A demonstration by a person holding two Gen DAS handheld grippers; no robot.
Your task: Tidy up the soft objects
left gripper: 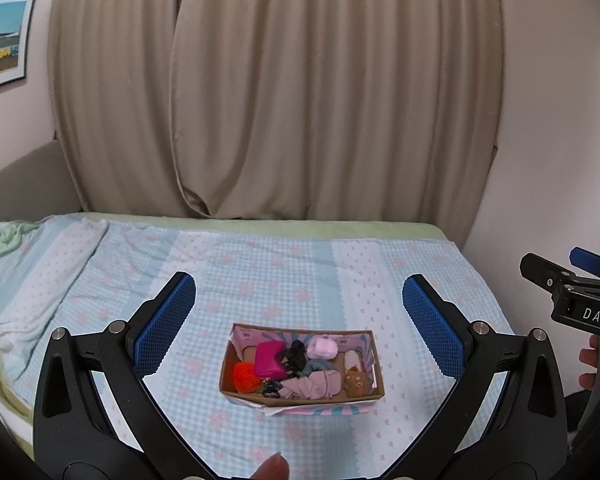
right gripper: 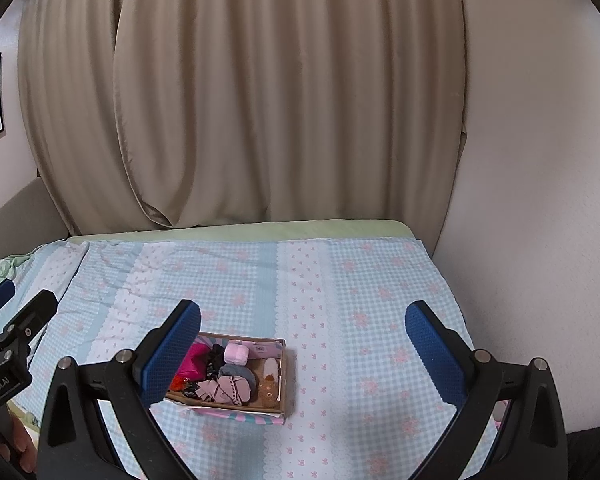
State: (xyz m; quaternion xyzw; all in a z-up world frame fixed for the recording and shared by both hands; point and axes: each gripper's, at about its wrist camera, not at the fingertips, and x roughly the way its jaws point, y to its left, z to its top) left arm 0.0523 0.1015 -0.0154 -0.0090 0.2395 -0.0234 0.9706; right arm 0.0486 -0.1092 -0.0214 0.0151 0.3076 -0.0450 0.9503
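A small cardboard box sits on the bed, also in the right wrist view. It holds soft things: a magenta pouch, an orange pom-pom, a pale pink puff, a dusty pink cloth, a brown bear toy and dark scrunchies. My left gripper is open and empty, above and in front of the box. My right gripper is open and empty, to the right of the box. Its left finger hides the box's left end.
The bed has a blue checked sheet with pink flowers. Beige curtains hang behind it. A wall borders the right side. Bunched bedding lies at the far left. A framed picture hangs on the left wall.
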